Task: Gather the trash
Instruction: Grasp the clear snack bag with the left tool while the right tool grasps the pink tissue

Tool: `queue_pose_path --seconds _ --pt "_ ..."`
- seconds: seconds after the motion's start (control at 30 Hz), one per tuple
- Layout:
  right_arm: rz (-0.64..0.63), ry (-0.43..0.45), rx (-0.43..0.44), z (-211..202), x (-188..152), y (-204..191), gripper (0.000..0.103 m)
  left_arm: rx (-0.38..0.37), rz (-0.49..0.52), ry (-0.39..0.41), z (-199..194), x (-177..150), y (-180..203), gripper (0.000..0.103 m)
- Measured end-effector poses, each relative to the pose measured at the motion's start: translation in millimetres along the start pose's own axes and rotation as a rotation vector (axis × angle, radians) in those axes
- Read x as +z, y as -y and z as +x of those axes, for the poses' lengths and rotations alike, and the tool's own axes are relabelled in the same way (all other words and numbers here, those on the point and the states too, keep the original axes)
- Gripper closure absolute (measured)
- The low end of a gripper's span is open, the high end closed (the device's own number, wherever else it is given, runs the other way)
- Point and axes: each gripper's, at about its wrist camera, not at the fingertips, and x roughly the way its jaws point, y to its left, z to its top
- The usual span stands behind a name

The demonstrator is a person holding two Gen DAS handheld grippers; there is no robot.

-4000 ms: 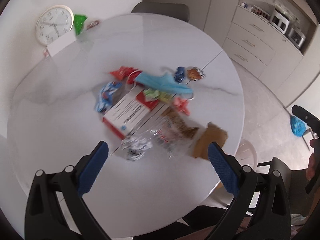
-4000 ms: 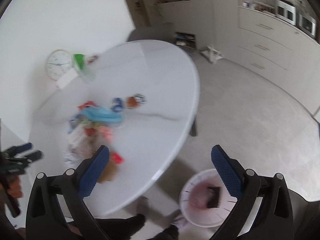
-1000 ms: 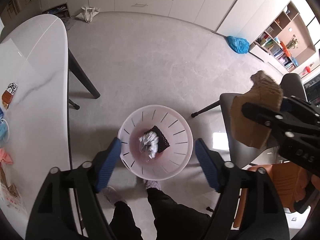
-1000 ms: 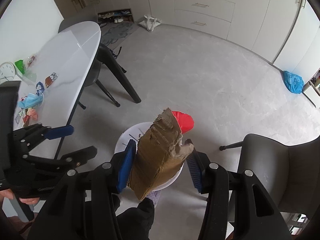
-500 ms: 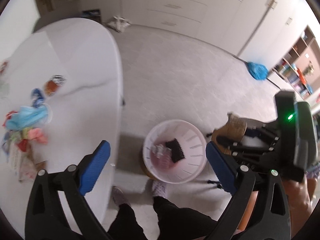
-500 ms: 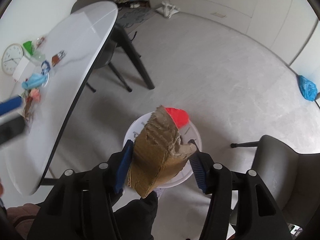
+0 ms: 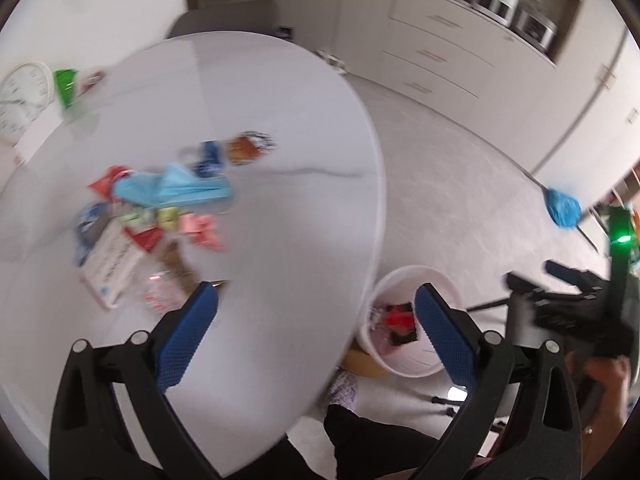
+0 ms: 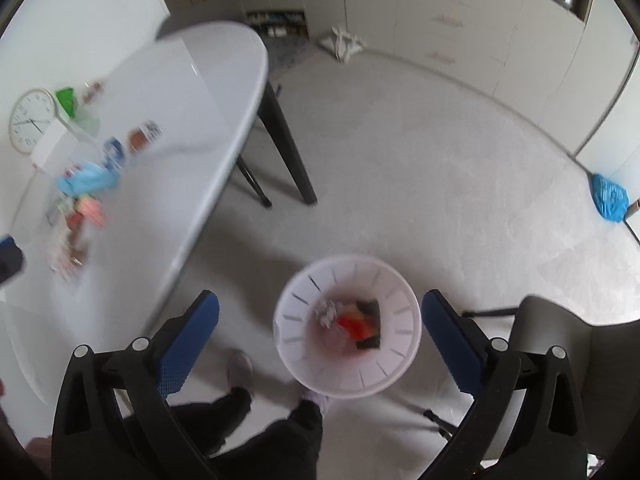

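Sitting in the white slotted plastic bin (image 8: 348, 326) on the floor are a red scrap, a crumpled silvery wad and a dark piece, so part of the collecting looks done. A heap of coloured wrappers, a blue face mask and a white carton (image 7: 160, 216) remains on the round white table (image 7: 280, 184). The right gripper (image 8: 320, 328) hangs directly over the bin, its jaws having just been opening, nothing between them. The left gripper (image 7: 316, 320) gapes empty over the table edge, near the heap.
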Motion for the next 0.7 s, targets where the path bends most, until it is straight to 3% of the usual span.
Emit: queue_pose_path --seconds 0.37,0.7 --pt "-0.056 0.056 0.068 -22.9 21.9 -62.5 0.002 0.086 -0.227 -0.033 4.9 -18.6 -91.6 0.008" --pt "-0.143 0.024 0.114 -6.8 30.6 -101.4 0.002 0.14 -0.517 -0.156 78.5 -23.5 -138.9 0.008"
